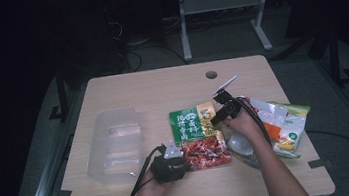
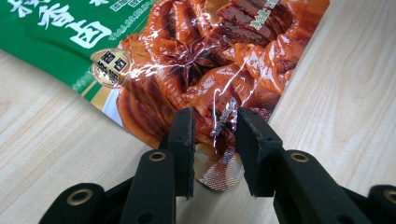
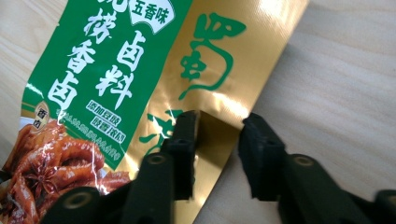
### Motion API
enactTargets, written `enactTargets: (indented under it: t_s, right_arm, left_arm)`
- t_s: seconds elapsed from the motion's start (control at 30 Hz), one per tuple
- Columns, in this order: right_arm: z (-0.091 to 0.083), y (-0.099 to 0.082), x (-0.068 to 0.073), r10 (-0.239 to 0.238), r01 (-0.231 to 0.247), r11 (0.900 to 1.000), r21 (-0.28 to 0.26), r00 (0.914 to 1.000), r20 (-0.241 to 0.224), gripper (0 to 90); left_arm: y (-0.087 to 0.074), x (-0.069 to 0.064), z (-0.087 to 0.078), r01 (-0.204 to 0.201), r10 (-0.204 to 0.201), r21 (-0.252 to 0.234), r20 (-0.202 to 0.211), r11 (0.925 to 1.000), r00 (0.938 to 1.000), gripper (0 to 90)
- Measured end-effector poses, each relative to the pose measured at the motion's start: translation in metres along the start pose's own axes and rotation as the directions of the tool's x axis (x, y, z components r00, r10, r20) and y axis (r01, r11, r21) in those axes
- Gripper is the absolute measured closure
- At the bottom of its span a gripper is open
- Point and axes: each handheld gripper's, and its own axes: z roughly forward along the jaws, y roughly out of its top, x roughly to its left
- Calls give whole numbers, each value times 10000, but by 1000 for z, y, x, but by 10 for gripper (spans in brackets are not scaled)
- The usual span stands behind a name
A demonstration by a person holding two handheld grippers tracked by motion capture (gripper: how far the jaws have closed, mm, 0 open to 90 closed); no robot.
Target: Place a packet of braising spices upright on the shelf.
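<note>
A seasoning packet [image 1: 200,137], green at the top with red braised food printed below, lies flat on the wooden table [image 1: 161,87]. My left gripper [image 1: 183,165] is at its near bottom edge. In the left gripper view the packet [image 2: 201,60] has its foil hem bunched up between the pads of the left gripper [image 2: 215,116], which pinch it. My right gripper [image 1: 214,120] is at the packet's far right edge. In the right gripper view the jaws of the right gripper [image 3: 219,121] sit on either side of the gold corner of the packet [image 3: 107,70], pads against it.
A clear plastic container [image 1: 115,143] stands on the left part of the table. Right of the hands lie a yellow-and-green packet [image 1: 286,124] and a clear bag [image 1: 241,145]. A round cable hole [image 1: 211,75] is near the table's far edge.
</note>
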Motion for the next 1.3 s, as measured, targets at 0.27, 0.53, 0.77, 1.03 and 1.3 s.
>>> enactTargets:
  t_s: [0.27,0.53,0.77,1.03,1.3]
  right_arm:
    - [-10,-4,0,-174,161,9996,-234,9983,-558,882]
    - [-18,-6,6,-758,705,9961,-537,9917,-1039,894]
    - [-10,-4,8,-818,800,9966,-196,9888,-1245,724]
    - [1,-1,14,-1144,1189,9928,168,9788,-1699,733]
    - [-1,-3,22,-1596,1638,9863,214,9782,-1331,891]
  left_arm:
    - [0,0,0,37,-37,-31,-5,10000,10000,675]
    - [-1,0,0,8,-8,-7,-99,10000,10000,678]
    - [0,0,0,-72,71,-49,-145,10000,9999,684]
    - [-1,0,1,-53,52,-68,-149,10000,9999,685]
    - [-1,0,1,114,-116,-133,-127,9998,9999,672]
